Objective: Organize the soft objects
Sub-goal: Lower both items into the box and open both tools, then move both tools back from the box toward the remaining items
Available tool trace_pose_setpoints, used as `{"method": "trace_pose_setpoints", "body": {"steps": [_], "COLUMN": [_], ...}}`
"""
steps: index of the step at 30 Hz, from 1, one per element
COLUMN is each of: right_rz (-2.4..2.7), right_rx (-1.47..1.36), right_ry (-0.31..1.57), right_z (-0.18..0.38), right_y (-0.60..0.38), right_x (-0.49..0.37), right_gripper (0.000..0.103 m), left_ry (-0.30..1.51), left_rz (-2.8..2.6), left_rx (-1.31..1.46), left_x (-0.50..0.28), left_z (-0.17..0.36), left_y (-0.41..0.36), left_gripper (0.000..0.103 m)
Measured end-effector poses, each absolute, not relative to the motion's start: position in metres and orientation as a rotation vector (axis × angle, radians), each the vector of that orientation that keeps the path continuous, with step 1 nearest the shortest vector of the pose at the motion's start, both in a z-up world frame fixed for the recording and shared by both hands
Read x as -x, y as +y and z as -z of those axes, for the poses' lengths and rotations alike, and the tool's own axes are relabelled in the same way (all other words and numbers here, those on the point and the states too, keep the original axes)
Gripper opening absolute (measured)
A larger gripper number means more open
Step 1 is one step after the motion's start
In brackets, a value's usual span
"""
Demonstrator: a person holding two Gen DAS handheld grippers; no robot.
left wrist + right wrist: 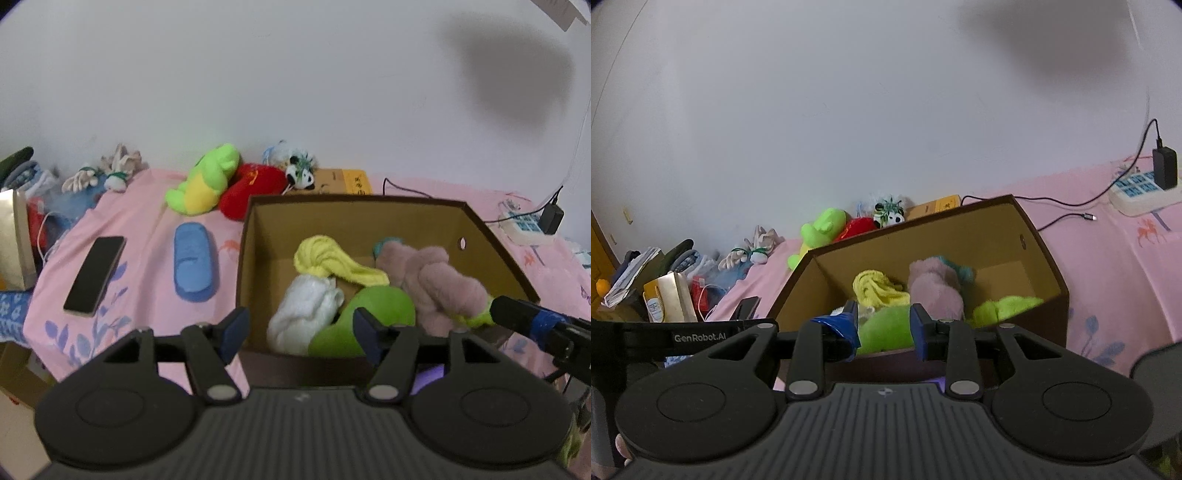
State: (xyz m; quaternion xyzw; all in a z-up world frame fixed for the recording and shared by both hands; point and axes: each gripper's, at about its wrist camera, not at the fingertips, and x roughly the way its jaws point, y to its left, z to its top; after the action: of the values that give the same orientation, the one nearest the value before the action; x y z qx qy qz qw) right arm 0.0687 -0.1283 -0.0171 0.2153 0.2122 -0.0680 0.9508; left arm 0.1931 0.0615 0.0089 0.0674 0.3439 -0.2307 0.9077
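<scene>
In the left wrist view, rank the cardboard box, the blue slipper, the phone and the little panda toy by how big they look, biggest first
1. Cardboard box
2. Blue slipper and phone: they look about alike, so no ranking between them.
3. Panda toy, though it lies farthest from the camera, which shrinks it.

Box (258,236) on bed (147,229) holds soft toys (424,280); slipper (195,262) and phone (94,275) lie left, plush toys (207,181) behind.
</scene>
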Motion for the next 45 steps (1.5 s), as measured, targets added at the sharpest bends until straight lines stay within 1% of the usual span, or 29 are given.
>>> {"method": "trace_pose_setpoints", "body": {"steps": [12, 20, 33, 45], "right_rz": [0.142, 0.157, 0.192, 0.168], "right_rx": [-0.430, -0.408, -0.447, -0.457], "right_ry": [0.464, 0.530, 0.616, 0.624], "right_z": [0.027, 0.047, 0.065, 0.070], "right_y": [-0.121, -0.117, -0.115, -0.125], "right_x": [-0.028, 0.007, 0.032, 0.043], "right_gripper": [0.014, 0.015, 0.016, 0.016], "left_ry": [0.795, 0.875, 1.001, 1.045], "left_rz": [0.477, 0.490, 0.516, 0.503], "left_rx": [-0.127, -0.156, -0.152, -0.141], "left_x": [-0.165, -0.139, -0.115, -0.101], "left_z": [0.007, 0.036, 0.068, 0.076], "left_y": [0.079, 0.091, 0.096, 0.092], "left_gripper": [0.066, 0.067, 0.067, 0.067]}}
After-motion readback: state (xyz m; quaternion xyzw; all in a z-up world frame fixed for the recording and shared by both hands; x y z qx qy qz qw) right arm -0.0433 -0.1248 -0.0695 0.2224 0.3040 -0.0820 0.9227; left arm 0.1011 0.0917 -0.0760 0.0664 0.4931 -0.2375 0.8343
